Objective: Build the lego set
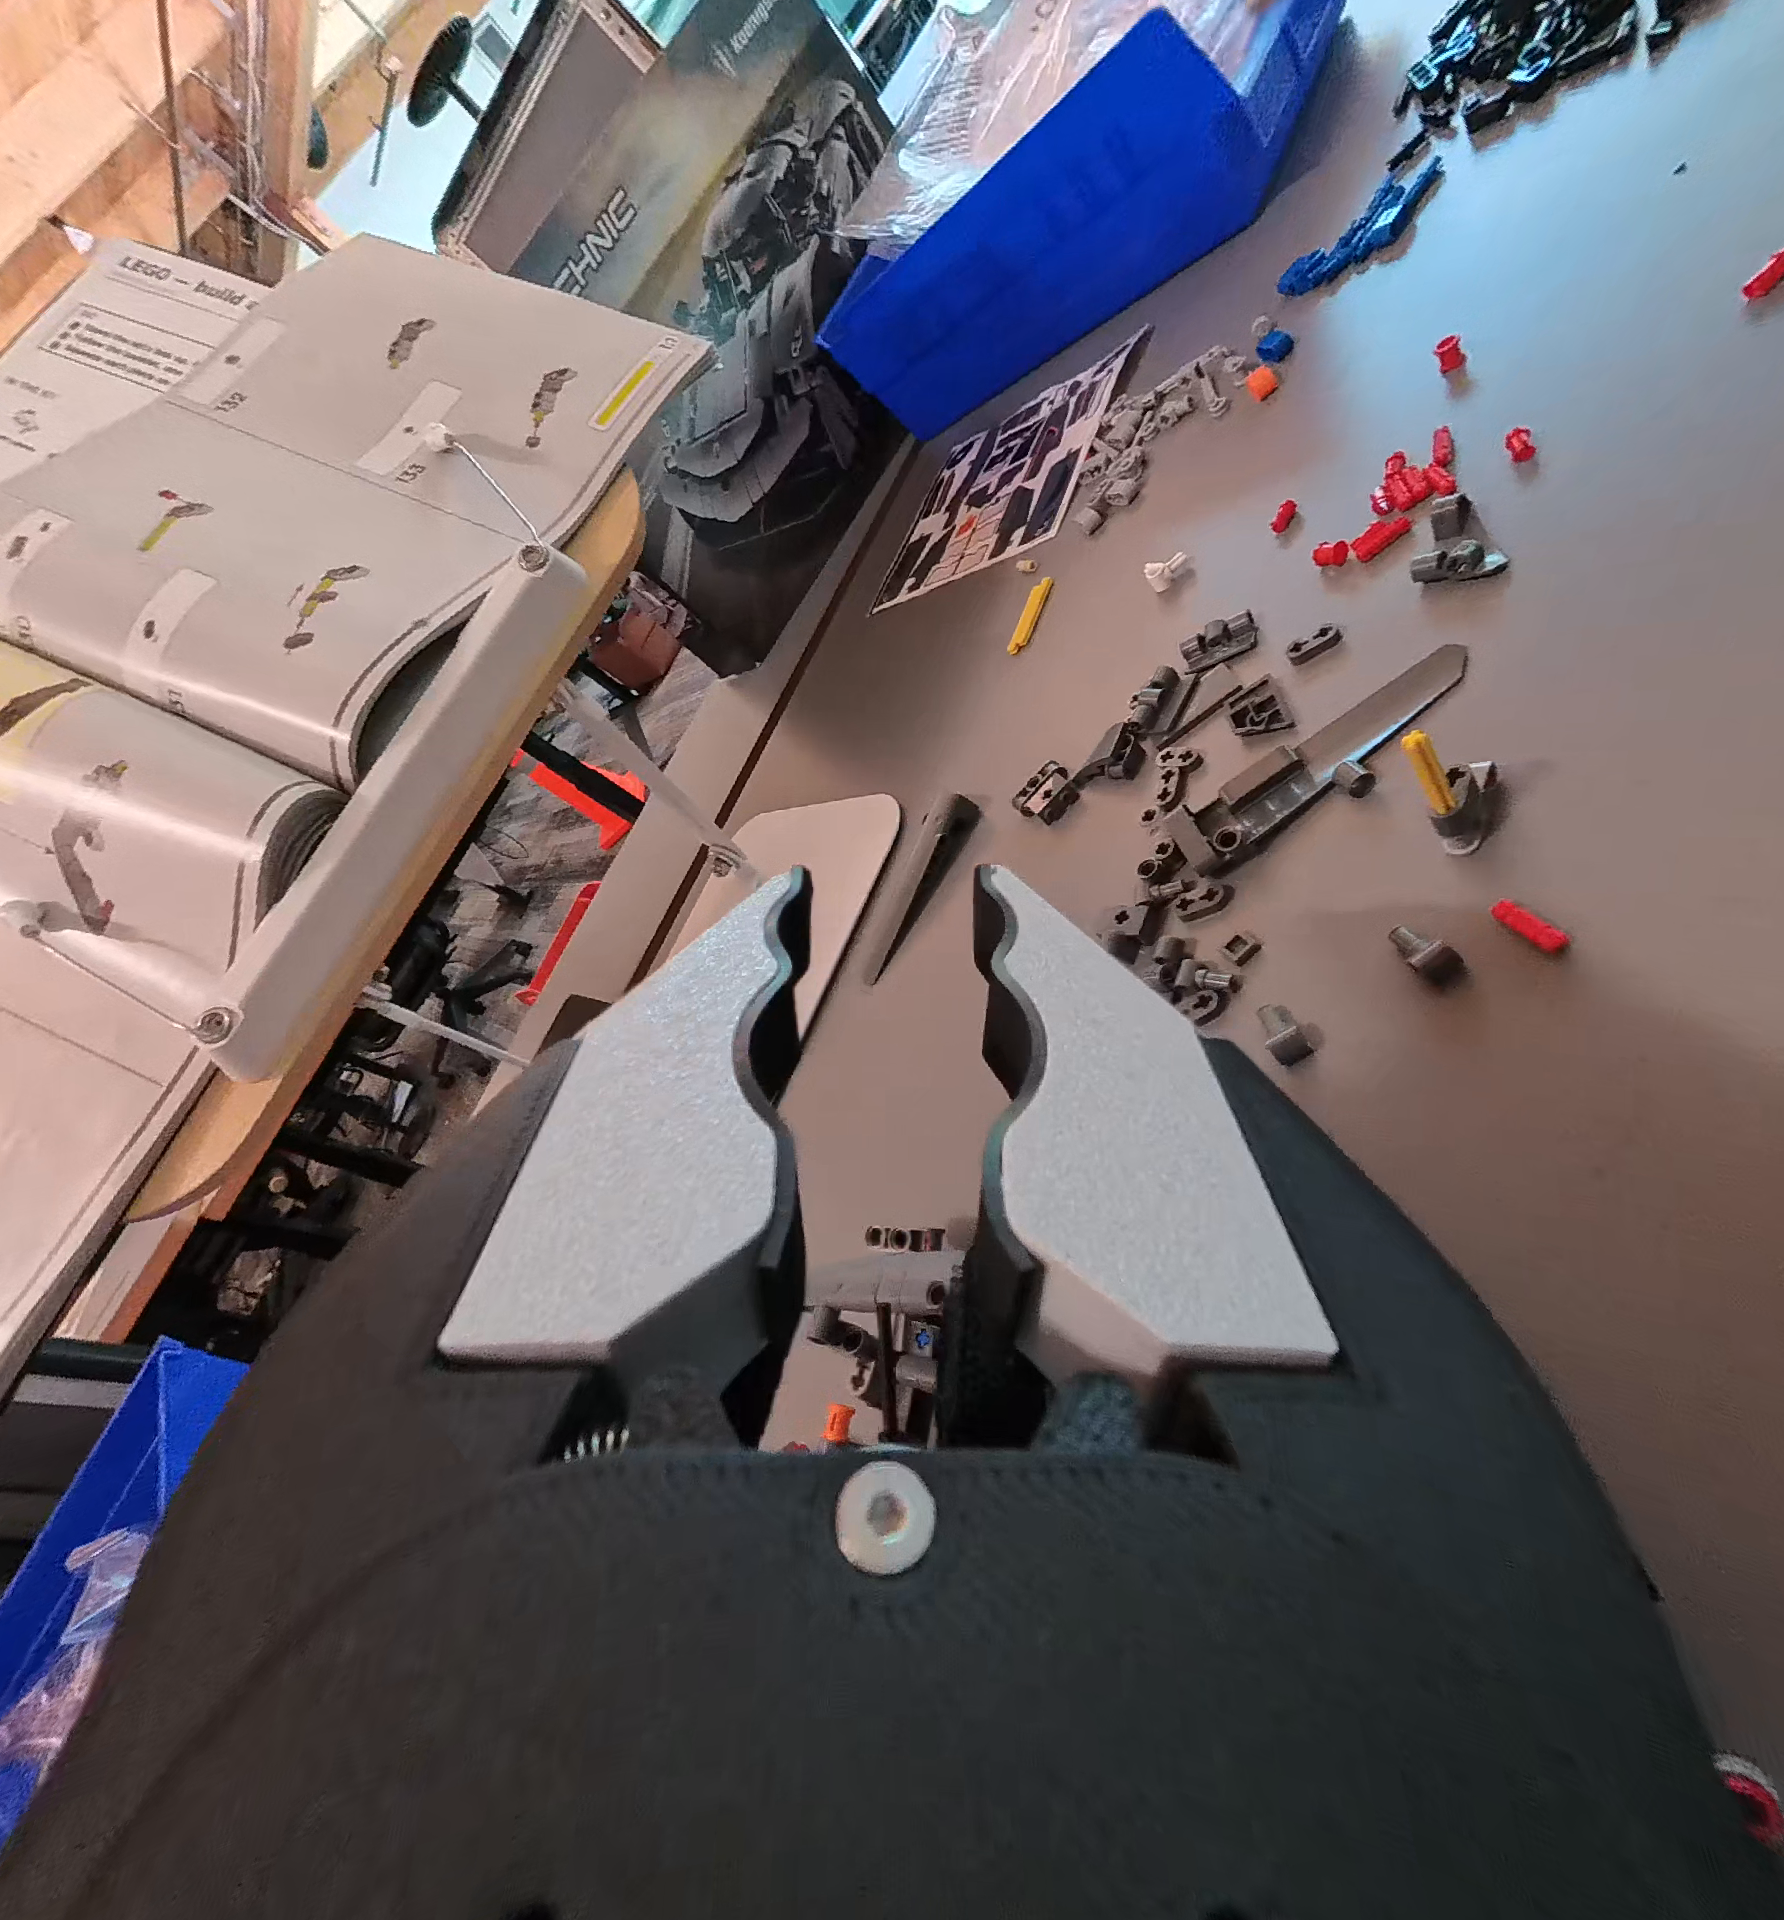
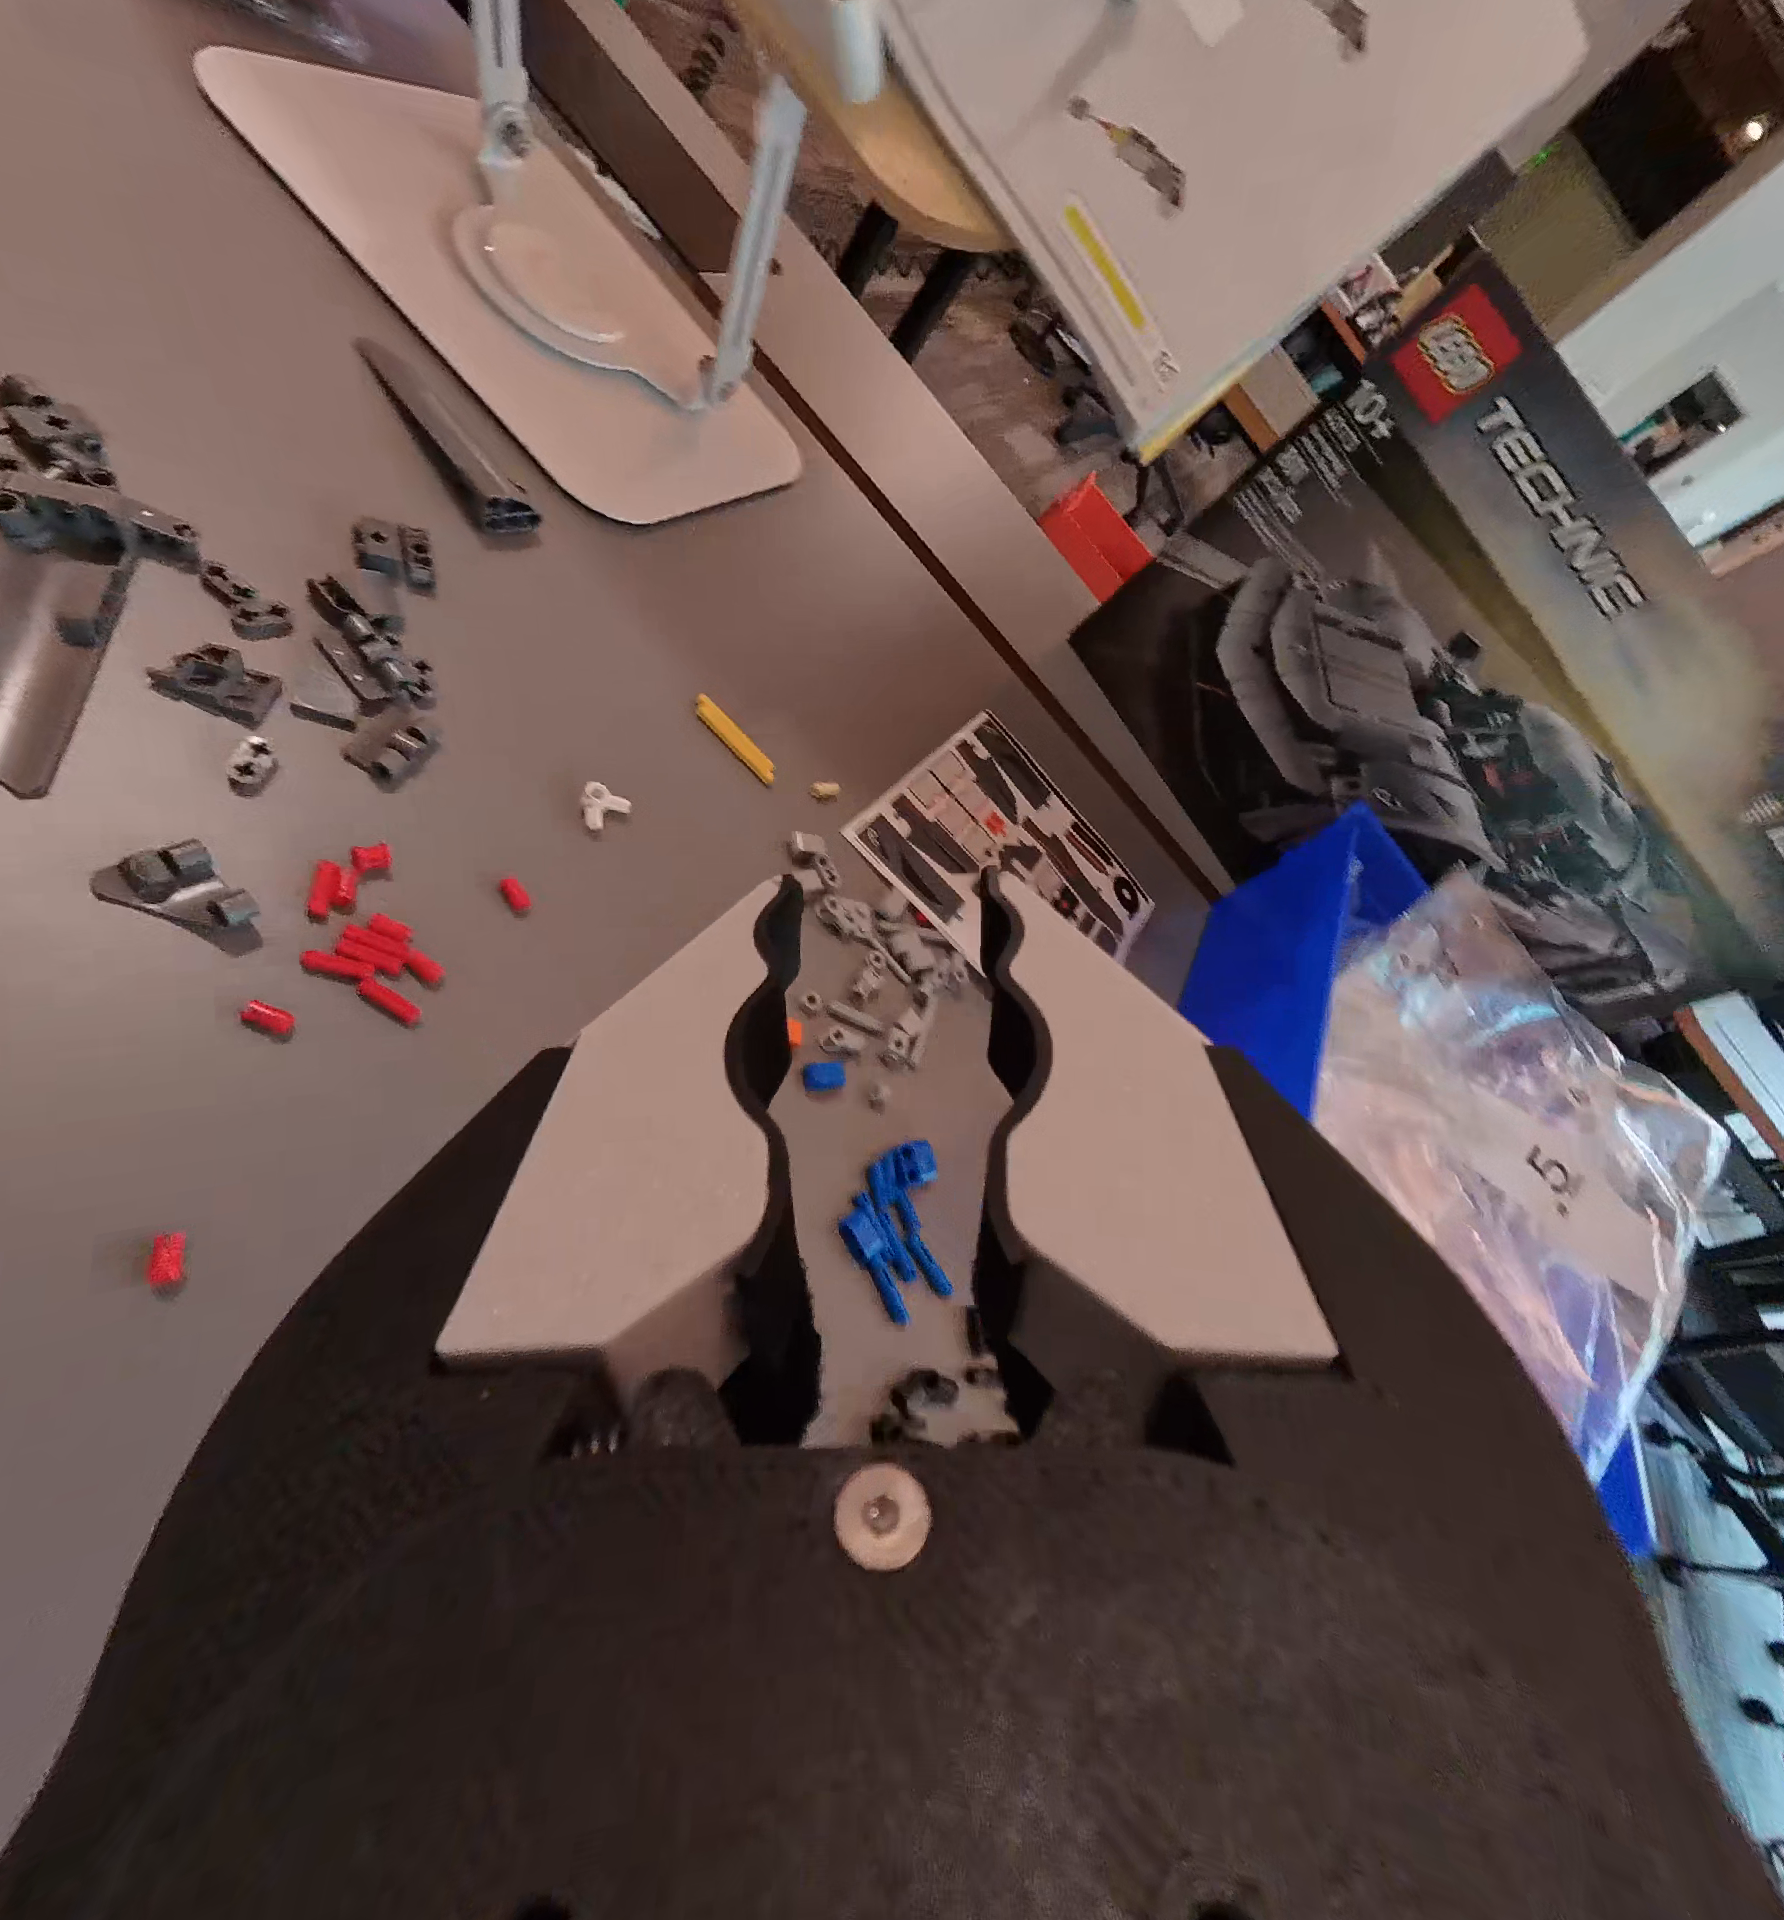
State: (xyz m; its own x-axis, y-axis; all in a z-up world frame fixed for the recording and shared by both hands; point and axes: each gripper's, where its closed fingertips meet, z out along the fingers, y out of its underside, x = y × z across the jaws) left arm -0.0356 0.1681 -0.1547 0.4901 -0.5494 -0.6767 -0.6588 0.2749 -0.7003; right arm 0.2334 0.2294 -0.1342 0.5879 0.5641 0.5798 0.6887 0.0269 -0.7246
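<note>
both grippers' fingers parted – table edge (image 1: 815,665) just beyond.

Colour-wise, the table (image 2: 192,1091) is a flat grey-brown. The loose building pieces sit in colour groups: bright red pins (image 2: 374,951), a bunch of blue pins (image 2: 893,1226), light grey bits (image 2: 883,971), and dark grey pieces (image 1: 1194,821) with a yellow axle (image 1: 1428,771) stuck in one. Another yellow axle (image 2: 734,738) lies by a white connector (image 2: 602,805). The sticker sheet (image 2: 1013,842) is white with black, grey and red shapes. Both bins are strong blue (image 1: 1054,249), the bag (image 2: 1511,1122) is clear, and each gripper (image 1: 890,883) (image 2: 888,888) is black with pale grey fingers (image 1: 659,1122).
</note>
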